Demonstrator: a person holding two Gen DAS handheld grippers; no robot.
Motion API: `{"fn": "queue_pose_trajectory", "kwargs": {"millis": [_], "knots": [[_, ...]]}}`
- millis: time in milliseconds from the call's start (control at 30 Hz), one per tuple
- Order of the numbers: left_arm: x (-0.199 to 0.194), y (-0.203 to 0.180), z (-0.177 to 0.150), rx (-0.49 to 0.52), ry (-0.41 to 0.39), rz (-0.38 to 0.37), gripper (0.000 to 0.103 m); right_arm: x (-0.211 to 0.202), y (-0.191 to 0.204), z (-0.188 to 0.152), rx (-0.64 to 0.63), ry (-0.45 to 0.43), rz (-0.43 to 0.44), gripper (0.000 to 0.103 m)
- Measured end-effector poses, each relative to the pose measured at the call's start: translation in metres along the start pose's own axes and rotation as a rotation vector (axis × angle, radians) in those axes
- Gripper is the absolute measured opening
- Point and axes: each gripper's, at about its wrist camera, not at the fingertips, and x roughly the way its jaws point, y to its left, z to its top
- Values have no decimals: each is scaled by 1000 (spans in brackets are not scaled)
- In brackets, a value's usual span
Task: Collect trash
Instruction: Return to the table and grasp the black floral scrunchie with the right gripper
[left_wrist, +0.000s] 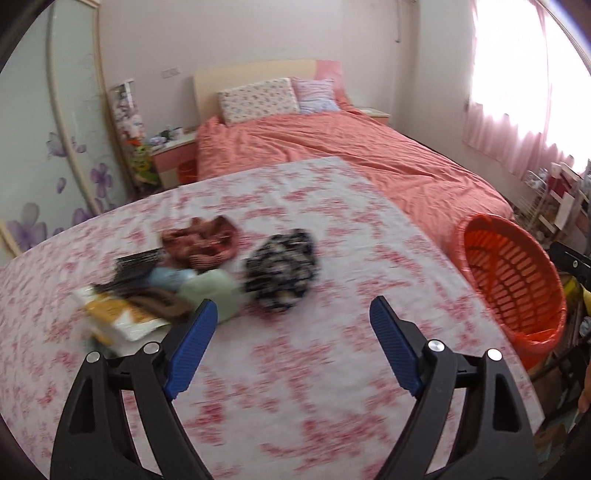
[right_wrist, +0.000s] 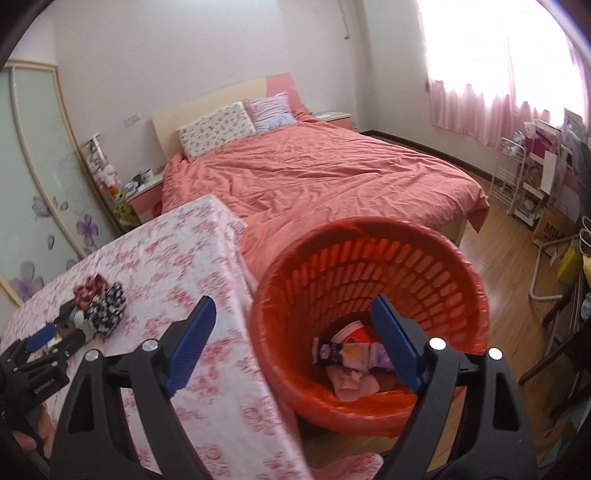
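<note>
An orange slatted bin (right_wrist: 369, 302) lined with an orange bag stands at the table's right edge; it also shows in the left wrist view (left_wrist: 513, 280). Wrappers and crumpled paper (right_wrist: 351, 362) lie in its bottom. My right gripper (right_wrist: 293, 314) is open and empty above the bin's near rim. On the floral tablecloth (left_wrist: 295, 369) lies a blurred pile: a yellow-white packet (left_wrist: 118, 317), a pale green item (left_wrist: 214, 295), a black comb-like item (left_wrist: 136, 264), a red scrunchie (left_wrist: 201, 242) and a dark floral scrunchie (left_wrist: 282, 271). My left gripper (left_wrist: 293, 314) is open and empty, just short of the pile.
A bed with a salmon cover (right_wrist: 314, 173) lies behind the table. A wardrobe with purple flowers (left_wrist: 55, 166) stands left. A nightstand (left_wrist: 173, 155) sits beside the bed. Shelves and boxes (right_wrist: 546, 177) crowd the right wall over wooden floor.
</note>
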Motion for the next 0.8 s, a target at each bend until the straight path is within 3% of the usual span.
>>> {"fn": "queue_pose_trajectory", "kwargs": {"millis": [367,633,800], "knots": [[-7,110,-32,-153,-5,133,86,40,127,-25,-176,91,106,82],[-4,162,-46,-259,4,133,86,78,212,-24,-202,110,202,78],[-2,174,-51,-301,9,116,91,110,242,-21,-209,139,174,76]]}}
